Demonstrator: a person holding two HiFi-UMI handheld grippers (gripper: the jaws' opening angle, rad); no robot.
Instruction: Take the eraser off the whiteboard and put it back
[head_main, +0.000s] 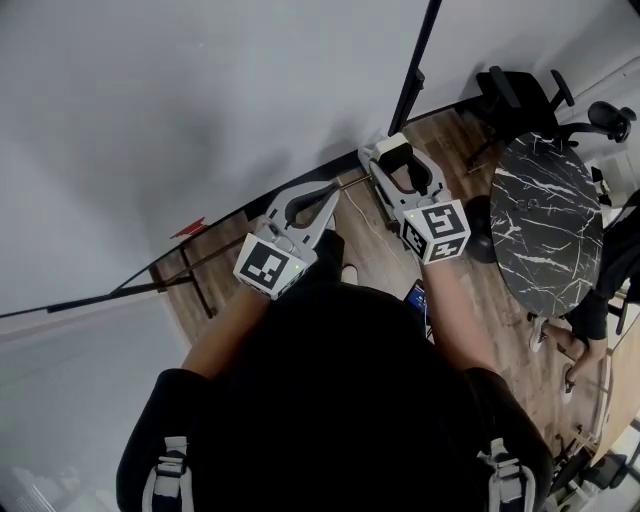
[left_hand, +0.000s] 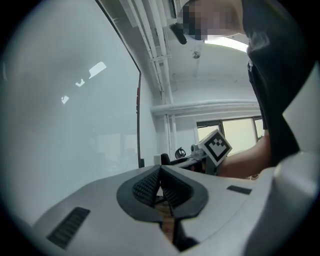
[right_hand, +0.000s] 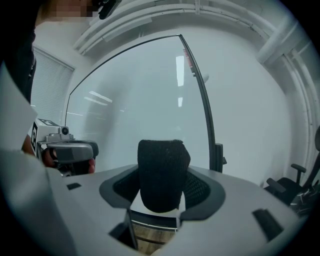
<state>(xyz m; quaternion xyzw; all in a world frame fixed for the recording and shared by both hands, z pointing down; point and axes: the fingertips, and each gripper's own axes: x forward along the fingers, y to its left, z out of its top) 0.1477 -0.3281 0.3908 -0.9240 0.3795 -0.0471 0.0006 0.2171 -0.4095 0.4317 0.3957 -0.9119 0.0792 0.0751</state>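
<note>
1. The right gripper (right_hand: 161, 192) has the eraser (right_hand: 161, 162) between its two jaws. The jaws squeeze it from both sides. They stand quite far apart because the eraser is thick
2. The eraser is black and fuzzy. It sticks up and out past the jaw tips. I think it is held like this so its soft part can meet the whiteboard (right_hand: 135, 100) first
3. The eraser is off the board now. The board is in front of the right jaws, and its dark edge is just to the right of them. There is a gap between the eraser and the board. So the taking off looks done, and the putting back is not done yet
4. The left gripper (left_hand: 160, 172) has its jaws pressed together with nothing between them. I think it has no job right now, so it is shut and out of the way. The board is to the left of these jaws, not in front
5. Both arms are bent and reach out in front of the person, side by side. The two grippers are near each other but not touching
</note>
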